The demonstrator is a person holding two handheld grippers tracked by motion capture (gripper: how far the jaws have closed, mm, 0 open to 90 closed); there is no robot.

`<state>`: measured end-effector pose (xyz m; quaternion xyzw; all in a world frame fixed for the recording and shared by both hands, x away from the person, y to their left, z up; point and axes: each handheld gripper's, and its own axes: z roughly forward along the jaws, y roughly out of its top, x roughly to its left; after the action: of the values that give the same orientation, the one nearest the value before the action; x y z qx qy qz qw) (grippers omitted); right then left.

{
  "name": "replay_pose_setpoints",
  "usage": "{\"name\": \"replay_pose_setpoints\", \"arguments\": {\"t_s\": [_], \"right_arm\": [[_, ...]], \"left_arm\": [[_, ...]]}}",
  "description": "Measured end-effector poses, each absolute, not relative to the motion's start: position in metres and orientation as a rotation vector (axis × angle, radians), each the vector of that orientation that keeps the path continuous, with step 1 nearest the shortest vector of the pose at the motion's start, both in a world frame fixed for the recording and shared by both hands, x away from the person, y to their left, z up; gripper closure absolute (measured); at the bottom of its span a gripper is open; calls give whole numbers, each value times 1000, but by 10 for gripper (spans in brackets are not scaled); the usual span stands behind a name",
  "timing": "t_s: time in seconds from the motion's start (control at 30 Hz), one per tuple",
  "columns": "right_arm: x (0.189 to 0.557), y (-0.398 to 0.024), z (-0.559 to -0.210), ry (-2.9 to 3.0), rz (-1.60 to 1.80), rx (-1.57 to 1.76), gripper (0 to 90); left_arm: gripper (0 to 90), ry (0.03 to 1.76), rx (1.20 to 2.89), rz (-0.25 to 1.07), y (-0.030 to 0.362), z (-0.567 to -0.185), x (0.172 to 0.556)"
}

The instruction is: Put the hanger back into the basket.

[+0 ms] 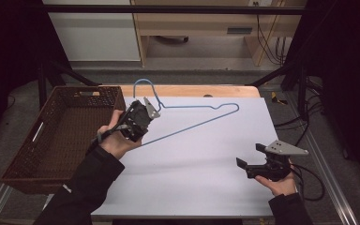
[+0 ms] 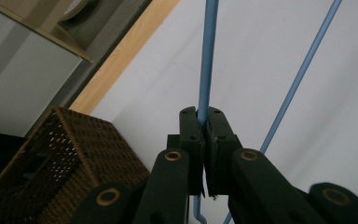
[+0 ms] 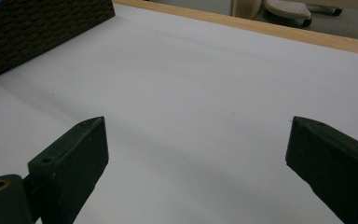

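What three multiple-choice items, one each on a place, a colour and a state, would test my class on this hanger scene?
1. Where is the woven basket?
A. at the table's left edge
B. at the table's right edge
C. under the hanger

2. What colour is the wire hanger?
A. red
B. blue
C. green

3. How do the right tongs stand?
A. shut on the hanger
B. shut on nothing
C. open, holding nothing

Key: 1 A, the high view shows the basket left of the white table. 2 B, the wire is blue where the left tongs clamp it. 3 C, the right gripper view shows its jaws wide apart over bare surface.
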<state>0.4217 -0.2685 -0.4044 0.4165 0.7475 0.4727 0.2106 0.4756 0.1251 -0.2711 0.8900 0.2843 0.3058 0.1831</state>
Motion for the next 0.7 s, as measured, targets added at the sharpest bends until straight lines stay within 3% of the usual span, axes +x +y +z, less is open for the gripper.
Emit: {"name": "replay_pose_setpoints", "arguments": {"t_s": [0.7], "right_arm": [[423,-267,-406,2101,1321,1145,65]], "left_arm": [[872,1072,2411,922,209,-234,484]]}}
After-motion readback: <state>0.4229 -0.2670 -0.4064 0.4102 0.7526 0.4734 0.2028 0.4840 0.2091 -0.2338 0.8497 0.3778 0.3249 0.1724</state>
